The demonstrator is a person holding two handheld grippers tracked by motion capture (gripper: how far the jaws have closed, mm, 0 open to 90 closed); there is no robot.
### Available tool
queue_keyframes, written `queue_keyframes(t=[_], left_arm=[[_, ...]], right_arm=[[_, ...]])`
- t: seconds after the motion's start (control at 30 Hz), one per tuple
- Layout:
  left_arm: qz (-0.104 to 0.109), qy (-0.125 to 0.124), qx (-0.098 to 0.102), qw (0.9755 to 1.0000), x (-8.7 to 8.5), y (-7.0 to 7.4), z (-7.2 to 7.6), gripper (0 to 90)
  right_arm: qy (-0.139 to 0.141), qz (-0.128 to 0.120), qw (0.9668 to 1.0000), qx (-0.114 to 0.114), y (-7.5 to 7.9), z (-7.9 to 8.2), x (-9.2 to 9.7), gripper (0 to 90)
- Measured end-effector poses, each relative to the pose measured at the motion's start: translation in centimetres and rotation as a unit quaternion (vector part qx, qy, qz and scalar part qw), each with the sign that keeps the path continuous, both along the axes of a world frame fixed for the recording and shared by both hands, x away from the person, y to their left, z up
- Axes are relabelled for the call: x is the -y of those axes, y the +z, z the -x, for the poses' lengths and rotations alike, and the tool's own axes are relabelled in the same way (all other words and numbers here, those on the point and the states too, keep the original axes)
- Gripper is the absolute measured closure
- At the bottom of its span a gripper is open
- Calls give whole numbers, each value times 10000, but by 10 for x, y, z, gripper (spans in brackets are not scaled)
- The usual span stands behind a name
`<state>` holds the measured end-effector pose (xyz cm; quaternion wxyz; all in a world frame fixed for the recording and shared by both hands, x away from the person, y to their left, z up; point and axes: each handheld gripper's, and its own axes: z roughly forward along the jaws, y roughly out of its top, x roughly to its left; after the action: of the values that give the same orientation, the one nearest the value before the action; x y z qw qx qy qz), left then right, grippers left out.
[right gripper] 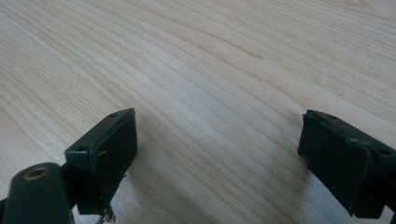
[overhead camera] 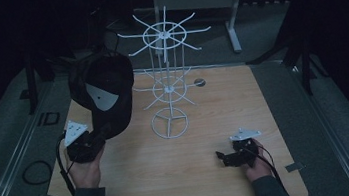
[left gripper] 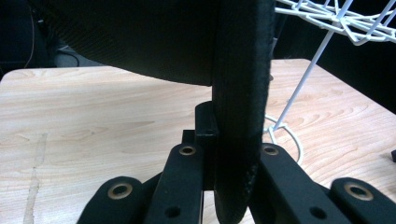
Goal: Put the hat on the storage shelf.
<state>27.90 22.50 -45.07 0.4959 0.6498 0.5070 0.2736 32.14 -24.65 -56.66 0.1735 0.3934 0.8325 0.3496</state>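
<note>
- The left gripper (overhead camera: 100,135) has its jaws clamped on the brim of a black cap (overhead camera: 103,89), and the cap is lifted above the wooden table (overhead camera: 172,179).
- The cap hangs just beside the white wire rack (overhead camera: 165,74), to its left.
- The right gripper (overhead camera: 224,158) rests low over the table, jaws wide apart, nothing between them.

The high view is dim and bluish, its surroundings sinking into black; the two gripper views are brighter, with warm even light on the table (right gripper: 224,60); soft shadows lie under the jaws; the nearest parts are slightly out of focus.
</note>
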Motion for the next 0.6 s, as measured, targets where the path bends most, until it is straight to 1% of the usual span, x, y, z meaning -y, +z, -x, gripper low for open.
queue_keyframes(t=[0.27,0.37,0.6], left_arm=[[-30,57,135,9999,0,5,4,868],[-110,98,174,9997,1,7,6,868],[-99,73,208,9997,3,11,8,868]], right_arm=[[12,0,10000,-5,0,0,0,117],[18,2,10000,1,0,0,0,117],[17,4,10000,4,0,0,0,117]])
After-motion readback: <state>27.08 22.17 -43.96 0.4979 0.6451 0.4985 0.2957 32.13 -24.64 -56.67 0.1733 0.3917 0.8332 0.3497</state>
